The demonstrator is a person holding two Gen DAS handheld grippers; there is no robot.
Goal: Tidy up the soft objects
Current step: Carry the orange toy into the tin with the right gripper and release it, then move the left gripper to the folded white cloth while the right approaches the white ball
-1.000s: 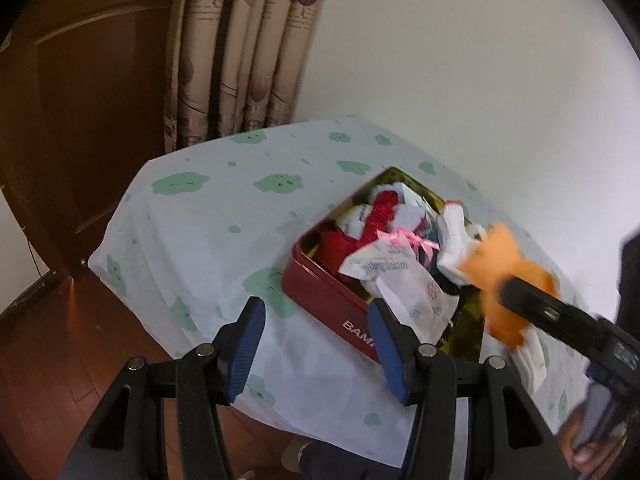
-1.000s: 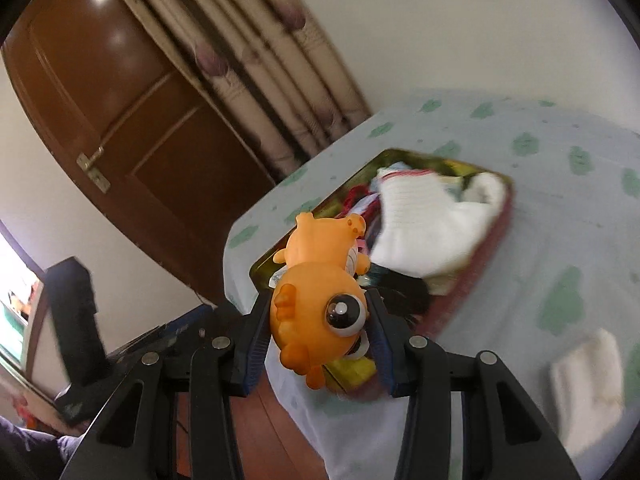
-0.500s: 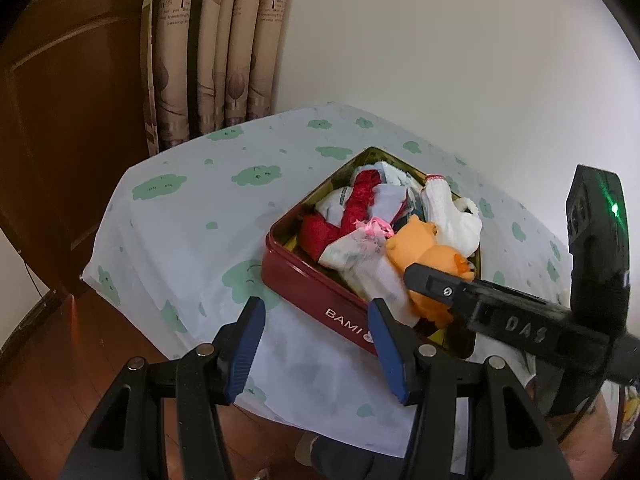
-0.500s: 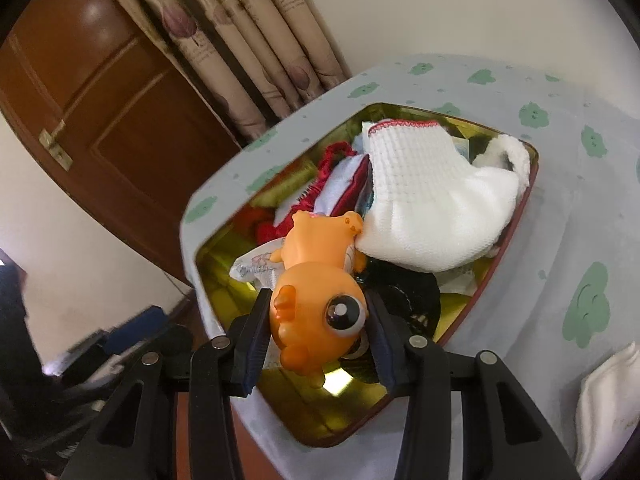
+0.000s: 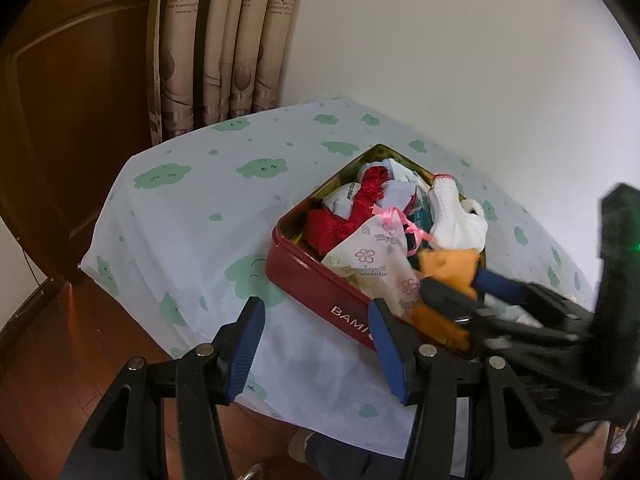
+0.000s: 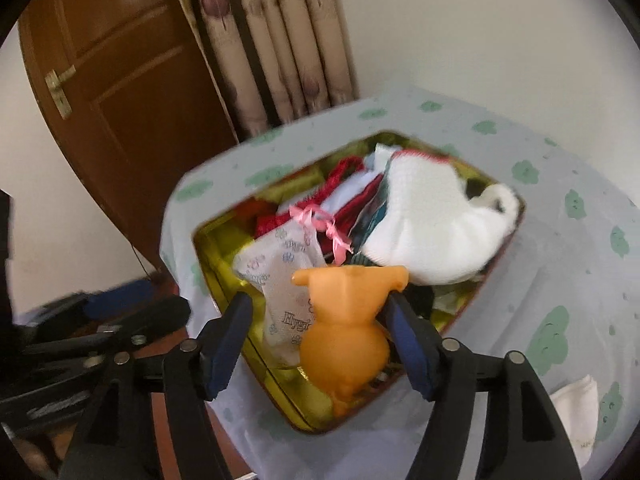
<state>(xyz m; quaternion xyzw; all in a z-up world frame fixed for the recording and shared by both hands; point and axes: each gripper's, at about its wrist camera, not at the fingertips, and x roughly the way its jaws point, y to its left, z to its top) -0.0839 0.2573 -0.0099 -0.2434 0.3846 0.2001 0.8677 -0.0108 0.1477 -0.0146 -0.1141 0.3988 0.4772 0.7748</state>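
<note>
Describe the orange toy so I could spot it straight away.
Find the table under its pale cloth with green cloud prints; a red tin with a gold inside sits on it, heaped with soft things. At the tin's near corner lies the orange toy, between the opening jaws of the right hand-held gripper. It is the only smooth, plain orange thing there; its neighbours are cloth.

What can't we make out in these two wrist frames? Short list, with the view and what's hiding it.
- Left wrist view: the orange toy is motion-blurred and partly behind the right gripper, whose jaws are opening; contact unreadable.
- Left wrist view: the red tin lettering is cut off by the left gripper.
- Right wrist view: the tin floor under the white sock and clothes is hidden.
- Right wrist view: white cloth is cut by a gripper arm and the frame edge.
</note>
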